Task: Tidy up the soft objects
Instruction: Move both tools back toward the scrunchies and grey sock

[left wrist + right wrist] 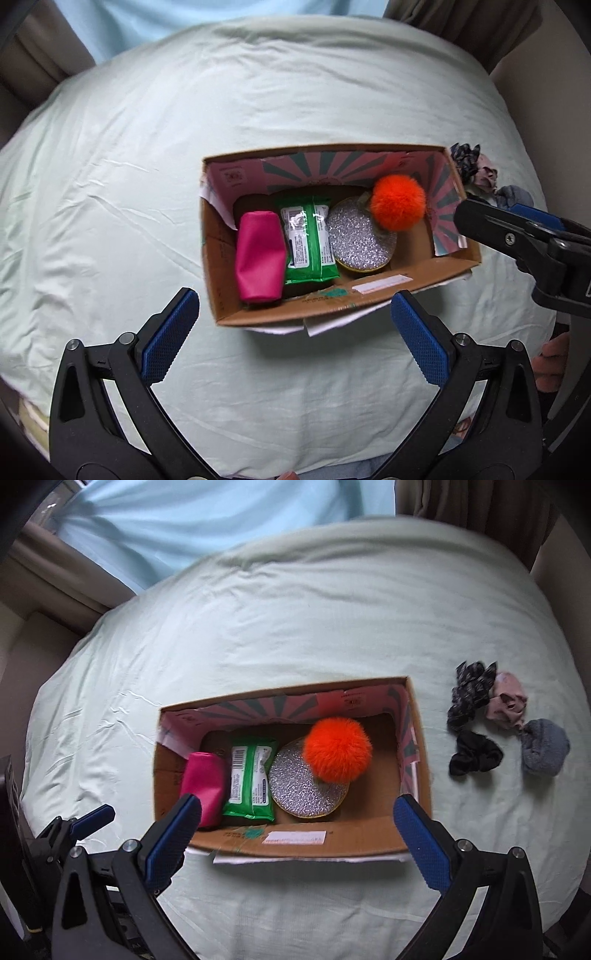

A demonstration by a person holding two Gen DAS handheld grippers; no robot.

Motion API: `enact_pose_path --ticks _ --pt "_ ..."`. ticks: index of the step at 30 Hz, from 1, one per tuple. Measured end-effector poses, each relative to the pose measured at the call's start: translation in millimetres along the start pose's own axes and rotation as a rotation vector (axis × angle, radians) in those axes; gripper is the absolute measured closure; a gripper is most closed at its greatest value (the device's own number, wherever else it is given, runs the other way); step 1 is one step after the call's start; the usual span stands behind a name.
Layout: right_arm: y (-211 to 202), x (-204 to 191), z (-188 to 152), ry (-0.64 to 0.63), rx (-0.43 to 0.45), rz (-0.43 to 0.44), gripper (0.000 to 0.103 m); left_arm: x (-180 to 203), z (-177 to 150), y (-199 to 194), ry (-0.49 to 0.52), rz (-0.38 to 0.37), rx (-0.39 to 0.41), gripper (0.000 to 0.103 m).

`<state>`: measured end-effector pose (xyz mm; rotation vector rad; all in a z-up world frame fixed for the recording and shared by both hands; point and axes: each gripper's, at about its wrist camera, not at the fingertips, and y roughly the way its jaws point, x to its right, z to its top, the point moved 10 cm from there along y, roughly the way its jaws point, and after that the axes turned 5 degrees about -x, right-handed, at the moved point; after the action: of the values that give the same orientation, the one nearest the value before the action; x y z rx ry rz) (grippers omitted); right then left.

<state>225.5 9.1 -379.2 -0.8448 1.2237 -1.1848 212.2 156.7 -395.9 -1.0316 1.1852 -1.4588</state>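
Hovering over an open cardboard box (373, 834) on a pale green bed sheet (295, 627), both grippers spread wide and holding nothing.

Inside the box, from its left wall rightward: a pink pouch (205, 784); a green wipes pack (251, 781) touching it; a glittery silver round case (306, 790); an orange pom-pom (338, 753) resting on that case's far edge; the box's right end shows bare cardboard floor; the left gripper (295, 336) hangs over the box's near wall, blue pads far apart; the right gripper (297, 834) likewise, near the same wall; on the sheet beyond the box's right wall lie a patterned dark scrunchie (471, 694), a pink scrunchie (508, 699), a black scrunchie (474, 757) and a grey knitted scrunchie (545, 747), close together.
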Motion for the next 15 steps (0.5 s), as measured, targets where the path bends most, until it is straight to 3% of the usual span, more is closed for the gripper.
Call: enact_pose_path --ticks 9,15 --pt "-71.0 -11.5 -30.3 -0.054 0.135 -0.02 0.0 -9.8 -22.5 -80.3 -0.027 0.027 0.172 0.0" --pt "-125.4 -1.2 -53.6 -0.072 0.276 -0.069 0.0 -5.8 -36.6 -131.9 -0.066 0.035 0.291 0.0"
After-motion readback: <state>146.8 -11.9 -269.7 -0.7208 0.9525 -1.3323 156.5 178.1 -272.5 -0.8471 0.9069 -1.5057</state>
